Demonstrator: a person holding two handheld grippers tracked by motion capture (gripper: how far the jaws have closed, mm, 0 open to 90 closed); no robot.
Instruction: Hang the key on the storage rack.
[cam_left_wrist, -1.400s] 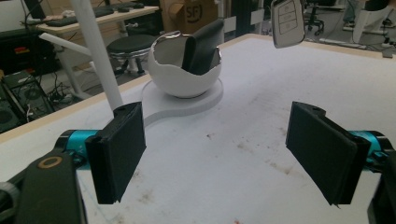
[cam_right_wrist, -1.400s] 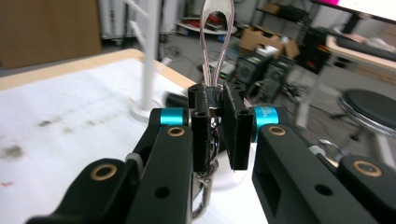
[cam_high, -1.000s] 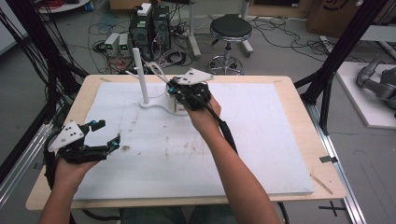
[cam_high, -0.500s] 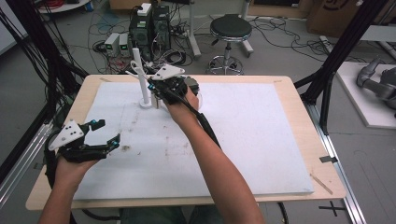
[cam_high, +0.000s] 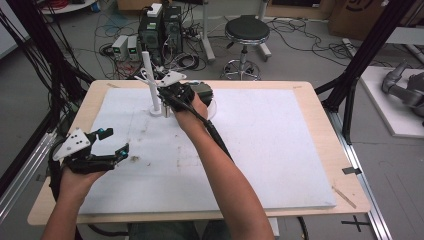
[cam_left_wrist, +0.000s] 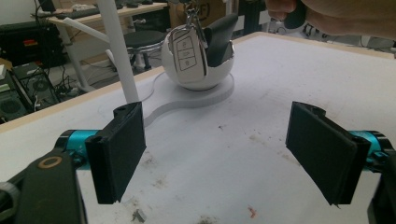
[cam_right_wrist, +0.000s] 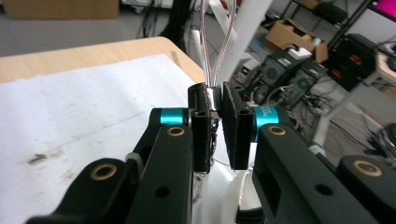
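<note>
Right gripper (cam_right_wrist: 215, 135) fingers pinched on black key fob (cam_right_wrist: 204, 100) beside white post (cam_high: 149, 80); left gripper (cam_left_wrist: 224, 149) fingers wide apart, empty, near table (cam_high: 320, 125) left edge.

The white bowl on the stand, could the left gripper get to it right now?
Probably yes. The left gripper is open and faces the white bowl across bare mat, though the right gripper and a hanging car key crowd it.

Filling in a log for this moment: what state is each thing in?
Left gripper: open, holds nothing, low over the mat.
Right gripper: shut on the key's wire loop, beside the white post.
Car key: hanging in front of the white bowl.
Bowl: upright on its white base.
</note>
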